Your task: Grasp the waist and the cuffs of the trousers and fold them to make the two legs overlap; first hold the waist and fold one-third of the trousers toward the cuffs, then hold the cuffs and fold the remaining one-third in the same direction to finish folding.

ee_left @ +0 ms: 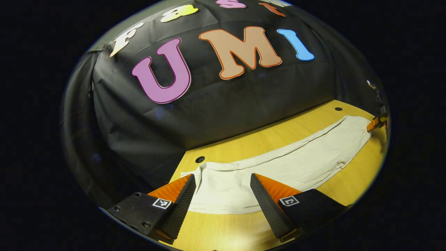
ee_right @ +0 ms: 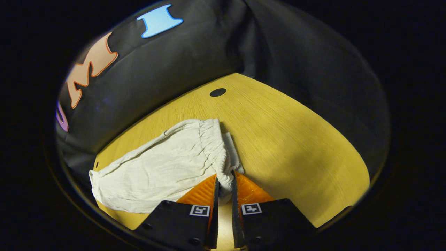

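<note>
- The trousers [ee_left: 278, 164] lie lengthwise on the wooden counter [ee_left: 264, 139], pale cloth, apparently with one leg laid over the other in a single strip, though the layering cannot be confirmed.
- In the right gripper view, the right hand-held gripper [ee_right: 223, 183] has its fingers drawn close together on the gathered elastic waist [ee_right: 212, 146], nipping the near corner of the waistband between them. Judgement: this grip is set at the waist so that end can be carried toward the cuffs for the first one-third fold.
- In the left gripper view, the left hand-held gripper [ee_left: 223, 190] stands with fingers well apart, straddling the cuff end [ee_left: 216, 184] of the trousers, the cloth lying between the fingers but not pressed by either. Judgement: it is poised to close on the cuffs, or to steady that end; no grasp is made yet.
- The far end of the trousers in the left gripper view meets the other gripper at the edge of the picture.
- Surroundings: the counter has small dark round holes [ee_right: 217, 92]; the black cloth wall [ee_right: 195, 59] stands close behind the counter.
- Obstructions: nothing lies on the trousers. The wall is near the far long edge, which may limit lift room.
- The cloth is wrinkled and limp; it is likely to sag when raised.
</note>
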A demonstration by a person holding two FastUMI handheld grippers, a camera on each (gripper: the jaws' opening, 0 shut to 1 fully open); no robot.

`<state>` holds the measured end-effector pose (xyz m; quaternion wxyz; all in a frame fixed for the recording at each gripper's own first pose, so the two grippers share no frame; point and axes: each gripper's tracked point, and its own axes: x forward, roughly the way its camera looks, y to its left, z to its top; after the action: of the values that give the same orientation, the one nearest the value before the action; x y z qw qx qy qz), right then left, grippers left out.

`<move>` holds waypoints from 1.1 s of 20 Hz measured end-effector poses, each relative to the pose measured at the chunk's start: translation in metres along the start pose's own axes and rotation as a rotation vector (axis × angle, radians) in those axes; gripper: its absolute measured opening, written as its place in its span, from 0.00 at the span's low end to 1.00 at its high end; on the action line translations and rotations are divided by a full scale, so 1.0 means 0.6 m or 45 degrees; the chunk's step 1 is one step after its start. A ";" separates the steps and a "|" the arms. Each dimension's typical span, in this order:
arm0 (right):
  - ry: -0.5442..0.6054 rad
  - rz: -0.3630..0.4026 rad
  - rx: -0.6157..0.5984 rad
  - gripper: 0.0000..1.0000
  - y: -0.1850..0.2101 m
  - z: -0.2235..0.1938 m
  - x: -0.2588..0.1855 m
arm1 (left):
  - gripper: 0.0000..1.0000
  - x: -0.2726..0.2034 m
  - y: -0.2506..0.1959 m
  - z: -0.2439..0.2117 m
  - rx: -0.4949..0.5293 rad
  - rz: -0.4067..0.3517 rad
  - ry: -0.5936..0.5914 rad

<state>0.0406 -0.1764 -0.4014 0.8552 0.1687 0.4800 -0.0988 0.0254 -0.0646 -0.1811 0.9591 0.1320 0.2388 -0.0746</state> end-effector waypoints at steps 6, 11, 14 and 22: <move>-0.033 -0.066 -0.023 0.19 -0.011 0.024 -0.015 | 0.96 -0.009 0.007 -0.008 -0.031 0.022 0.009; -0.106 0.005 -0.001 0.19 0.010 0.052 -0.051 | 0.96 0.005 0.037 -0.015 -0.048 0.031 0.010; -0.160 0.053 -0.011 0.19 0.048 0.074 -0.076 | 0.96 0.016 0.061 -0.015 -0.069 0.026 -0.003; -0.277 0.213 -0.132 0.19 0.140 0.100 -0.114 | 0.96 0.035 0.137 -0.058 -0.144 0.013 -0.001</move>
<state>0.0798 -0.1216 -0.2976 0.9150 0.1520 0.3732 -0.0201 0.0456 0.0223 -0.2031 0.9655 0.0787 0.2416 -0.0563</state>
